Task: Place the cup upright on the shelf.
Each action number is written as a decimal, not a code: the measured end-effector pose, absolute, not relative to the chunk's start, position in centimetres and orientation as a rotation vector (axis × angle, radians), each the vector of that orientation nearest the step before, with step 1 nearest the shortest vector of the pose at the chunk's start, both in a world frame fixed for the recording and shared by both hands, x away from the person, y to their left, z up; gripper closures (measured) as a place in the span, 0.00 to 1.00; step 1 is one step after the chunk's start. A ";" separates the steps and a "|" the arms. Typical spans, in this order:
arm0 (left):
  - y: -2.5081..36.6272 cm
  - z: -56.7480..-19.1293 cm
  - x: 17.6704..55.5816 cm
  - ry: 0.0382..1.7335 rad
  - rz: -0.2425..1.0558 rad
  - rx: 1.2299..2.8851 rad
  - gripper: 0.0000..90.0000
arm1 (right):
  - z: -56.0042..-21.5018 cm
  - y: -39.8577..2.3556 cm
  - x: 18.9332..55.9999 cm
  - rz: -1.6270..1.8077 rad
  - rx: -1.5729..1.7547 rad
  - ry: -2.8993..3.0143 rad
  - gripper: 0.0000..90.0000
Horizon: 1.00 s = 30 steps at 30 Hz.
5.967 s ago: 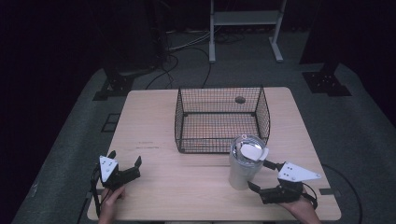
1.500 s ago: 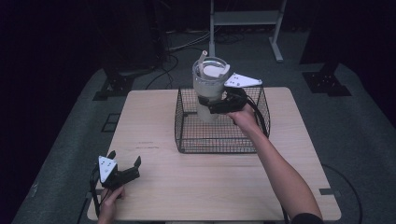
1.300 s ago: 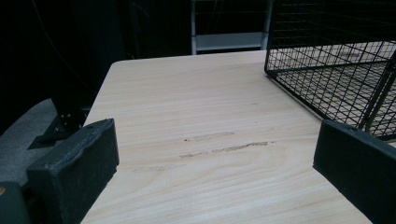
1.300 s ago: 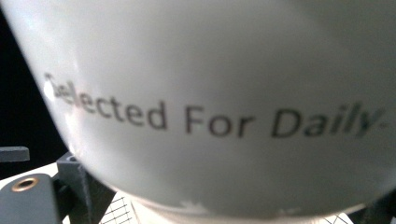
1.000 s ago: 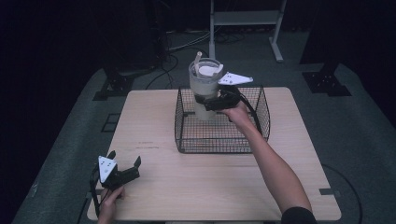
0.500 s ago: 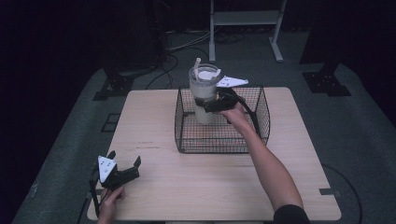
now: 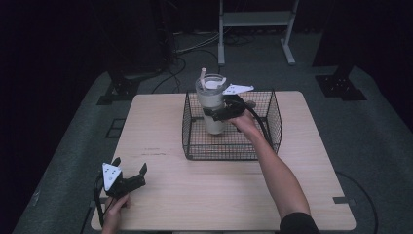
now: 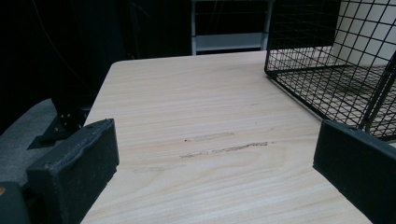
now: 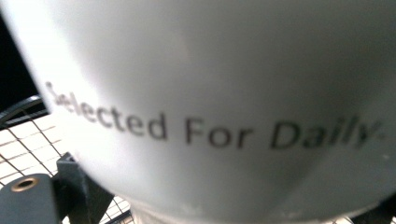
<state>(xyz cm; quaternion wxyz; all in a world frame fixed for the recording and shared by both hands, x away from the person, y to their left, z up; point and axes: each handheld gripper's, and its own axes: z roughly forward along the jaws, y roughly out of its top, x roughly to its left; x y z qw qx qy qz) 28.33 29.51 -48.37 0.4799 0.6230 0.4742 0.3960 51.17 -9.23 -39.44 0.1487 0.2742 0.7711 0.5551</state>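
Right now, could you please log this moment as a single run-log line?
right gripper: shut on tumbler | tumbler: upright, inside wire basket | left gripper: open, idle above table

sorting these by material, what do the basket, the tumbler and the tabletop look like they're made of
Basket: thin black wire mesh, probably coated metal.
Tumbler: smooth off-white body with printed lettering, painted metal or plastic; unclear which.
Tabletop: pale wood grain, matte, possibly laminate.

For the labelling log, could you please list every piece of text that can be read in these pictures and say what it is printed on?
"Selected For Daily": dark print on the side of the white tumbler, seen in the right gripper view; the last word runs into blur, so anything after it is unreadable.
No other text is legible.
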 end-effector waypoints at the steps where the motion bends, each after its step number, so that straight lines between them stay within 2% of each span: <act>1: 29.5 -48.4 28.3 1.157 0.966 1.520 0.00 | -39.6 -9.2 51.3 1.587 0.789 2.225 0.09; 15: 29.5 -48.4 28.3 1.158 0.969 1.519 0.00 | -41.7 -8.1 52.1 1.469 0.798 2.313 0.09; 30: 29.4 -48.4 28.2 1.155 0.975 1.520 0.00 | -42.2 -9.1 52.3 1.492 0.762 2.322 0.09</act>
